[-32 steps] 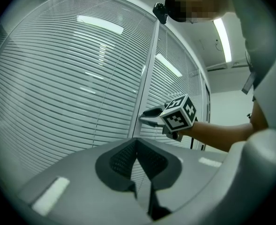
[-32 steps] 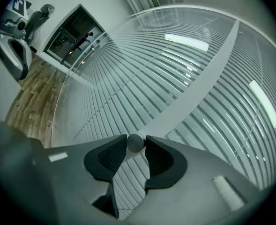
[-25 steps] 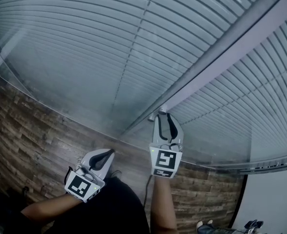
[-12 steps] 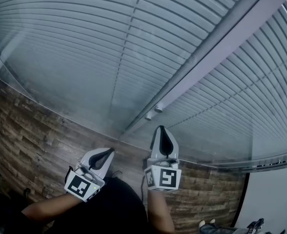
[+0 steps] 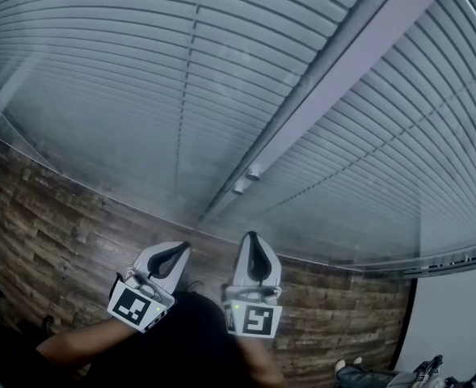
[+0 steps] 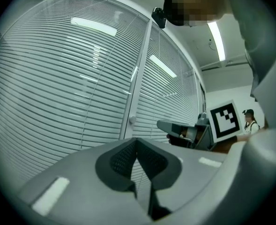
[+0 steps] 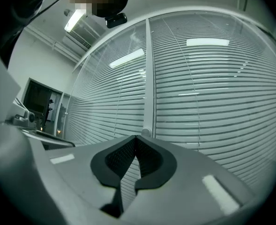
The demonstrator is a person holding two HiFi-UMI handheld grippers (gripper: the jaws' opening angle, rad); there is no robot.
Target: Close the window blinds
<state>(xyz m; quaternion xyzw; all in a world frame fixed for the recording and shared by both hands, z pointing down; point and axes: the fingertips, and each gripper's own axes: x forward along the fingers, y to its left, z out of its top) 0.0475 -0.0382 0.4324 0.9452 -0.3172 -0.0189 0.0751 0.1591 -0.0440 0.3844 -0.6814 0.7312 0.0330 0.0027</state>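
The grey window blinds (image 5: 141, 71) hang behind glass, split by a pale upright frame post (image 5: 326, 79). Two small round knobs (image 5: 254, 170) sit low on that post. My right gripper (image 5: 251, 234) is shut and empty, a short way back from the knobs. My left gripper (image 5: 183, 246) is also shut and empty, beside it on the left. In the right gripper view, one knob (image 7: 146, 132) shows just above the closed right gripper (image 7: 136, 137), with the blinds (image 7: 212, 93) on both sides. The left gripper view has the closed left gripper (image 6: 137, 140), a knob (image 6: 132, 120) and the right gripper (image 6: 175, 125).
A wood-plank floor (image 5: 52, 217) runs along the foot of the glass. A white wall (image 5: 456, 322) meets the window at the lower right. A person (image 6: 249, 121) stands far off to the right. A dark doorway (image 7: 39, 102) lies to the left.
The right gripper was open around a knob on the post. It has shut and drawn back toward me and slightly left, empty. The left gripper has stayed put.
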